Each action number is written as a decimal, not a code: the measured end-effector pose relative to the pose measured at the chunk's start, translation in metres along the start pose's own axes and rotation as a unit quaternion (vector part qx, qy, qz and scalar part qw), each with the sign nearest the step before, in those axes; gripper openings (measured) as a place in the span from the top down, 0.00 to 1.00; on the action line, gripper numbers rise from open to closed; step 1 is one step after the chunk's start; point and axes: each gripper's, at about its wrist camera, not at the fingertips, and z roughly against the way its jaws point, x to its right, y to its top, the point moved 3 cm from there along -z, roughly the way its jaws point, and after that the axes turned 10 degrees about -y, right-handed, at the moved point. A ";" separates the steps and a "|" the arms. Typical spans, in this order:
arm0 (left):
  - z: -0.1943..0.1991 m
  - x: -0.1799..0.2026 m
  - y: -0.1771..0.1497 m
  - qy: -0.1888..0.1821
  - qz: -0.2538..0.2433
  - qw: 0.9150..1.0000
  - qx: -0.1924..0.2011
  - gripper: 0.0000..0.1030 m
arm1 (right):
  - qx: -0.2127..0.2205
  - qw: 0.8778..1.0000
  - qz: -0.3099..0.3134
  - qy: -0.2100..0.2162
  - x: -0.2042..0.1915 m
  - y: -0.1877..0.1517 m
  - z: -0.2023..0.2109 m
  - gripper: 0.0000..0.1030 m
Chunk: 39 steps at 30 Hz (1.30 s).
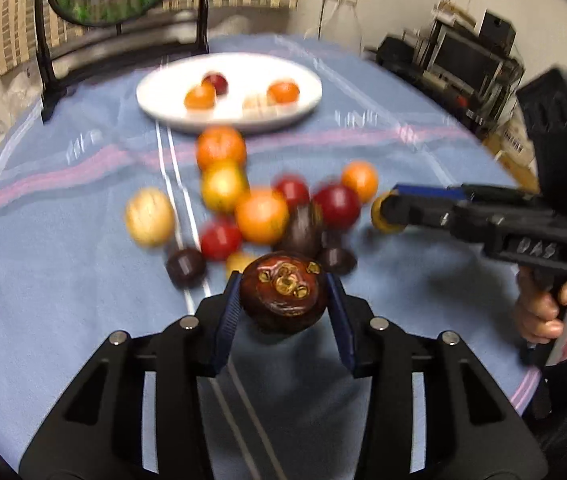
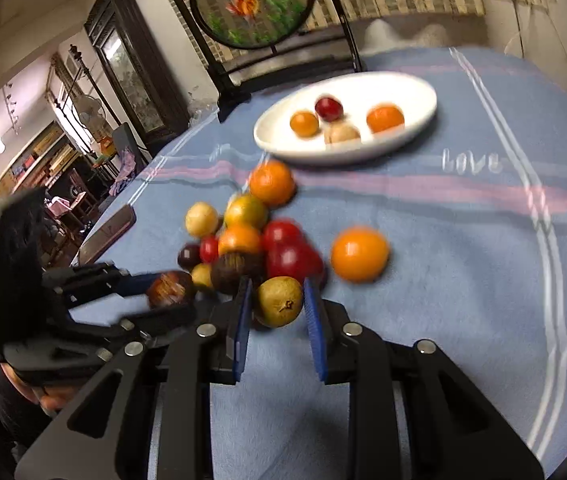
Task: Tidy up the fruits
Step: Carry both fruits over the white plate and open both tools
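My left gripper (image 1: 283, 292) is shut on a dark brown mangosteen (image 1: 283, 298) and holds it above the blue cloth; it also shows in the right wrist view (image 2: 169, 289). My right gripper (image 2: 277, 300) is shut on a small yellow-green pear (image 2: 279, 301); in the left wrist view the pear (image 1: 379, 212) peeks out at its tips. A pile of several oranges, red and dark fruits (image 1: 261, 214) lies mid-table, also seen in the right wrist view (image 2: 251, 240). A white oval plate (image 1: 163, 104) (image 2: 423, 114) at the far side holds several fruits.
A lone orange (image 2: 359, 254) lies right of the pile. A pale round fruit (image 1: 149, 216) lies left of it. A framed round screen (image 2: 253, 4) stands behind the plate. A dark flat object (image 2: 107, 234) lies at the table's left edge.
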 end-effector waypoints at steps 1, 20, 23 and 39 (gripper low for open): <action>0.006 -0.003 0.012 0.001 0.000 1.000 0.011 0.59 | 0.010 1.000 0.006 -0.007 0.000 0.011 0.002 0.74; -0.106 -0.137 0.191 0.072 0.071 0.995 0.001 0.54 | 0.007 0.996 0.041 -0.075 0.027 0.146 -0.135 0.74; -0.099 -0.138 0.190 0.093 0.083 0.992 0.004 0.13 | -0.002 0.996 0.049 -0.073 0.023 0.147 -0.134 0.66; 0.020 -0.054 0.031 0.076 0.083 0.992 0.061 0.07 | 0.060 0.996 0.026 -0.052 0.010 0.034 0.002 0.23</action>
